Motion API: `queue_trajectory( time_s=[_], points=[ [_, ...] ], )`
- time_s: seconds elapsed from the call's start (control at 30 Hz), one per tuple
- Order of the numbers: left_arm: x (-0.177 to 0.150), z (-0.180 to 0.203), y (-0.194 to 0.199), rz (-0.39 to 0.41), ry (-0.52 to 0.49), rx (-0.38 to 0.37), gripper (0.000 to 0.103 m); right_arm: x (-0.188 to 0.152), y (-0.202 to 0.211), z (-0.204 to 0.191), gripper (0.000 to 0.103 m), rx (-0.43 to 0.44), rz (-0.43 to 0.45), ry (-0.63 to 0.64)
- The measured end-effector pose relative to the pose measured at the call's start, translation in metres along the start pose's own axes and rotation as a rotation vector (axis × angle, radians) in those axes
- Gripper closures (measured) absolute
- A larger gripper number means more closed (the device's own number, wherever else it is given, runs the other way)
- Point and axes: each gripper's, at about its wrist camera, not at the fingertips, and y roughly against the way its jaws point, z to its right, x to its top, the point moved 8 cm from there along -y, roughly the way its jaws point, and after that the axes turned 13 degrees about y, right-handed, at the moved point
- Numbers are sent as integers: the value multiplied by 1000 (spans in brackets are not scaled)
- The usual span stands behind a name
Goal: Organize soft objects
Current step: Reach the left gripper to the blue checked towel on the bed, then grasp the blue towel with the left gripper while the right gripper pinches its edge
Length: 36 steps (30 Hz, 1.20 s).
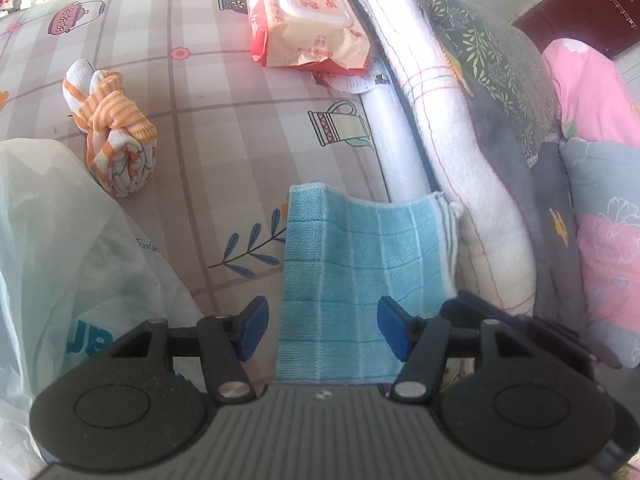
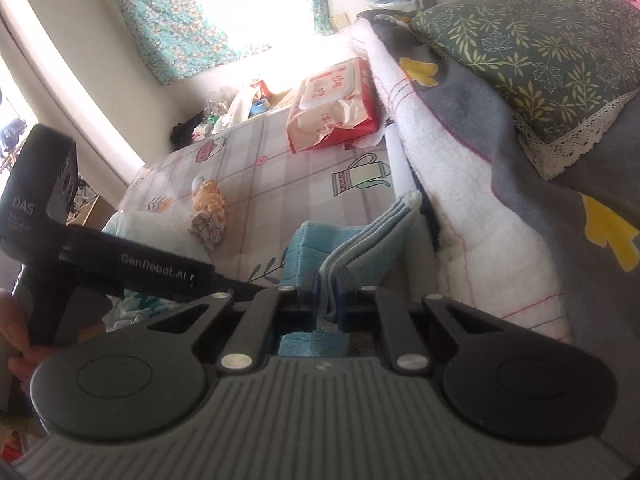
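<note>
Surroundings: bed sheet [image 1: 224, 92] printed with pots and flowers; a pack of wipes [image 1: 304, 12] at the far end, a knotted orange striped cloth [image 1: 116, 136] at left, a plastic bag [image 1: 68, 248] near it.
Obstacles: a folded white and grey blanket [image 1: 472, 168] lies just beside the blue towel's right edge, with a leaf-print pillow [image 2: 532, 52] on top.
Left gripper [image 1: 320, 330]: points steeply down, jaws open, with the blue towel [image 1: 356, 280] between the 2 pads, neither pressing it.
Right gripper [image 2: 327, 300]: tilted down, jaws closed on the towel's folded edge.
Hand [image 2: 16, 336]: holds the left gripper's handle.
</note>
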Motion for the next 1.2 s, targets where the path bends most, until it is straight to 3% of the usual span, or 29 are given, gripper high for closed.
queue_trajectory(
  time_s=[0.2, 0.47, 0.7, 0.8, 0.93, 1.07, 1.2],
  points=[
    [4, 8, 11, 19, 1, -51, 36, -9, -26, -46, 96, 70, -44, 134],
    [3, 9, 8, 15, -33, -52, 34, -18, -58, -86, 95, 141, -68, 251],
    [3, -3, -18, -27, -70, 77, 35, -26, -78, -88, 90, 207, -93, 194],
    [9, -12, -28, -26, -59, 125, 37, -26, -71, -84, 82, 220, -87, 169],
    [14, -18, -35, -21, -50, 143, 37, -21, -48, -75, 69, 188, -73, 165],
    [16, -18, -40, -27, -46, 147, 36, -13, -36, -53, 66, 136, -72, 96],
    [19, -17, -44, -32, -27, 135, 33, -10, -49, -31, 66, 98, -106, -12]
  ],
)
